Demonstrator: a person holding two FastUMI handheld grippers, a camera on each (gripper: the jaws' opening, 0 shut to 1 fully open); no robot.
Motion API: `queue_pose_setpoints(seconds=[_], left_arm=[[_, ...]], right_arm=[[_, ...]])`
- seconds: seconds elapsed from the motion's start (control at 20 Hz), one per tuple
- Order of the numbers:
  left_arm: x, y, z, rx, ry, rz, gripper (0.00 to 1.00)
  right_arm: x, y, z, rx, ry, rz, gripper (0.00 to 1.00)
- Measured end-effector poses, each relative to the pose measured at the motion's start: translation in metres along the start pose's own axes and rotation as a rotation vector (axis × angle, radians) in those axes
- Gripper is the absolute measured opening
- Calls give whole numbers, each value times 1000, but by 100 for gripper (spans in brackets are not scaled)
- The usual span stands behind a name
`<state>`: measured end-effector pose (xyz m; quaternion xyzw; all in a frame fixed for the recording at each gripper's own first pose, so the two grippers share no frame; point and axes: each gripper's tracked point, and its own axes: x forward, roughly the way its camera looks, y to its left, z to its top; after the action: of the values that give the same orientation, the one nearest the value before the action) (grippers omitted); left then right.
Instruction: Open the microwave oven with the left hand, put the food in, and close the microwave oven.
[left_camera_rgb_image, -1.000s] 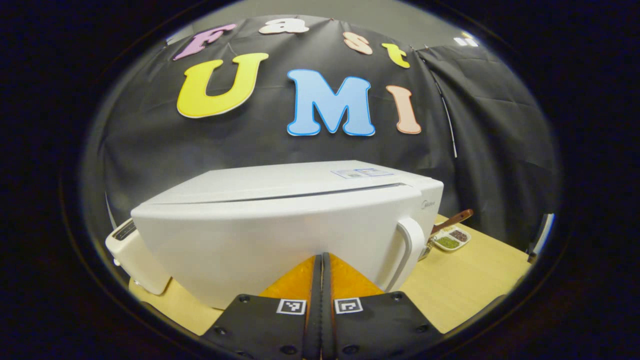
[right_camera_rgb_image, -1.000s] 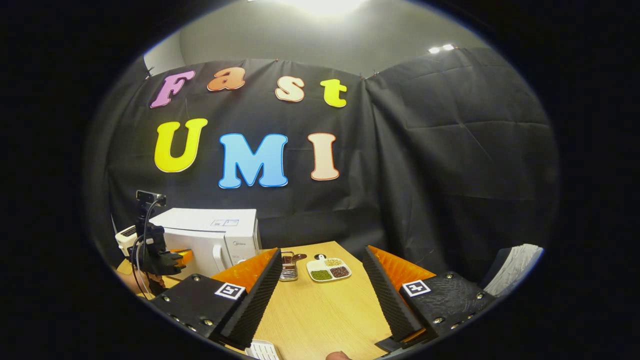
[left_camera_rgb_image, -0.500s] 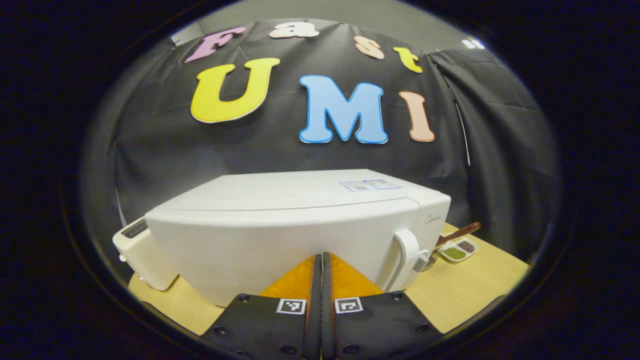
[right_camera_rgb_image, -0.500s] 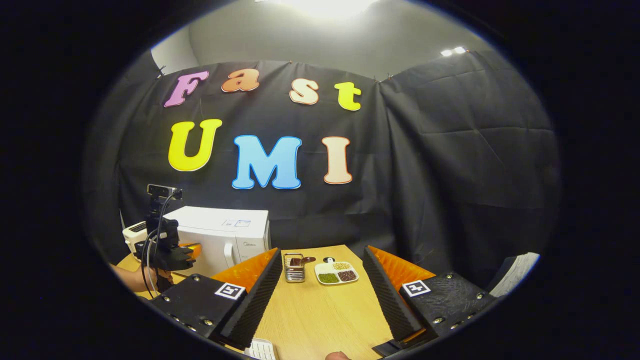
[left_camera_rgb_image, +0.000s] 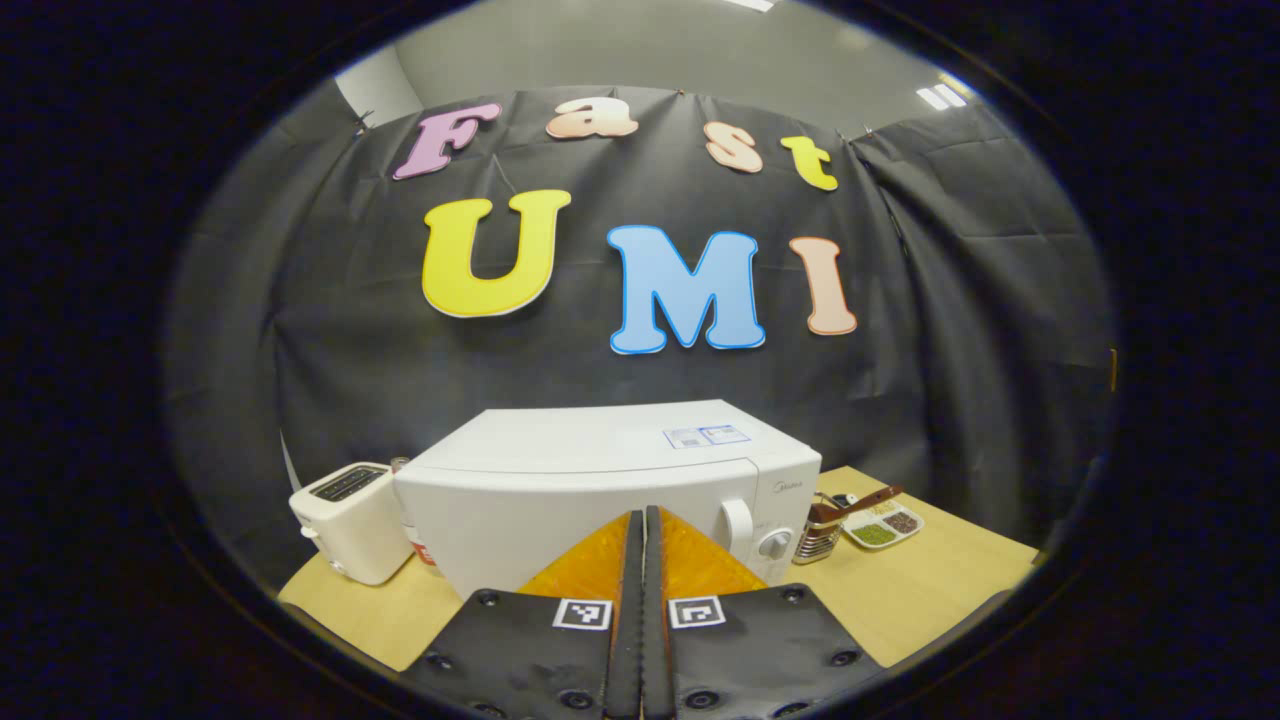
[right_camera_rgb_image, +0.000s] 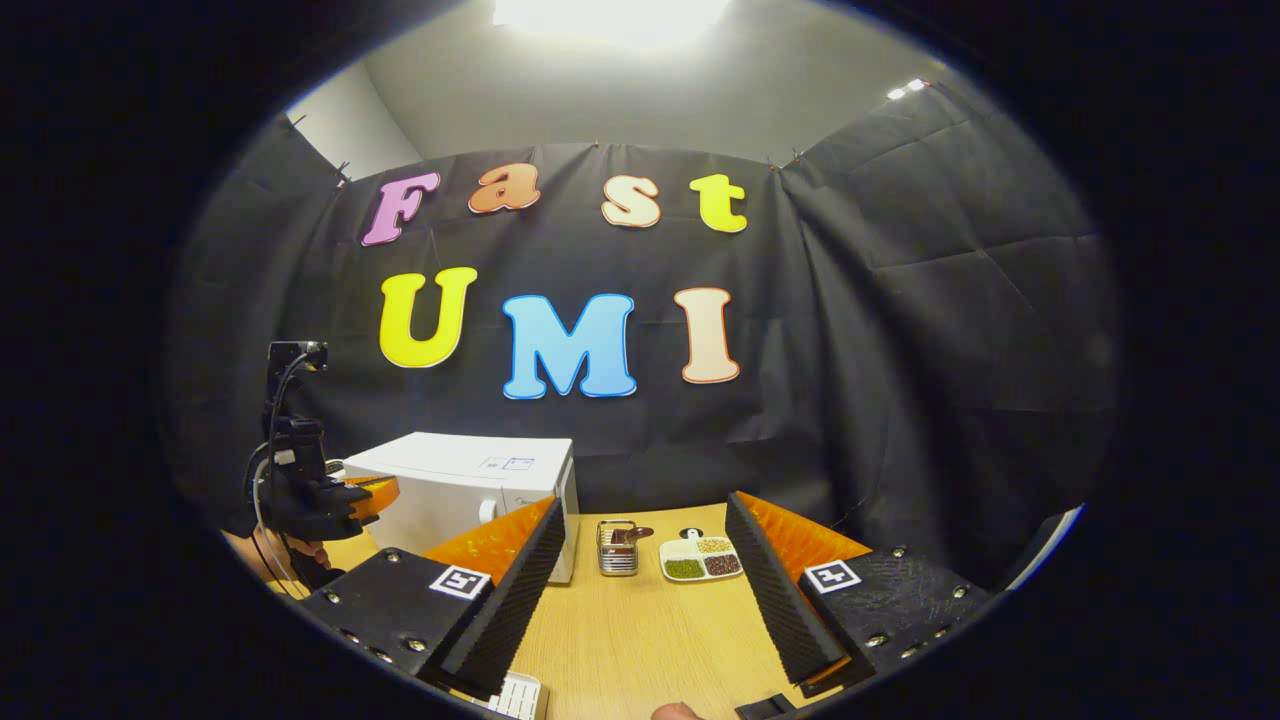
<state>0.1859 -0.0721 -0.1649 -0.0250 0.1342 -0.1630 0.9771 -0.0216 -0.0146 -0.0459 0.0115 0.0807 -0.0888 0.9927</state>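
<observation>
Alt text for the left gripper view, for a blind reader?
A white microwave with its door closed sits on a wooden table, straight ahead of the shut left hand-held gripper. A toaster stands left of it, a divided dish right.

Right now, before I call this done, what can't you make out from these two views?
- Inside of the microwave: its shut door hides any food, left gripper view.
- Microwave door, right gripper view: partly behind the right gripper.
- Divided dish: contents too small to identify.

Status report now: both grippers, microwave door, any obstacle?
Left gripper shut, empty. Right gripper open, empty. Microwave door closed. No obstacle before it.
</observation>
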Motion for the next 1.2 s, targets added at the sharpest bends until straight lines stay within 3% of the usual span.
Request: queue_pose_setpoints(seconds=[0.3, 0.5, 0.7, 1.1, 1.2], left_arm=[[-80, -15, 18, 12, -34, 86, 7], [-130, -27, 28, 15, -44, 98, 7], [-184, -33, 38, 19, -68, 83, 7], [-252, 8, 52, 27, -116, 182, 7], [-259, 10, 48, 17, -109, 174, 22]], right_arm=[[-11, -16, -6, 22, -5, 108, 98], [-18, -17, 0, 36, -13, 142, 98], [-17, -8, 12, 29, -48, 151, 98], [-26, 11, 17, 15, -74, 145, 98], [-30, 18, 13, 11, -68, 148, 98]])
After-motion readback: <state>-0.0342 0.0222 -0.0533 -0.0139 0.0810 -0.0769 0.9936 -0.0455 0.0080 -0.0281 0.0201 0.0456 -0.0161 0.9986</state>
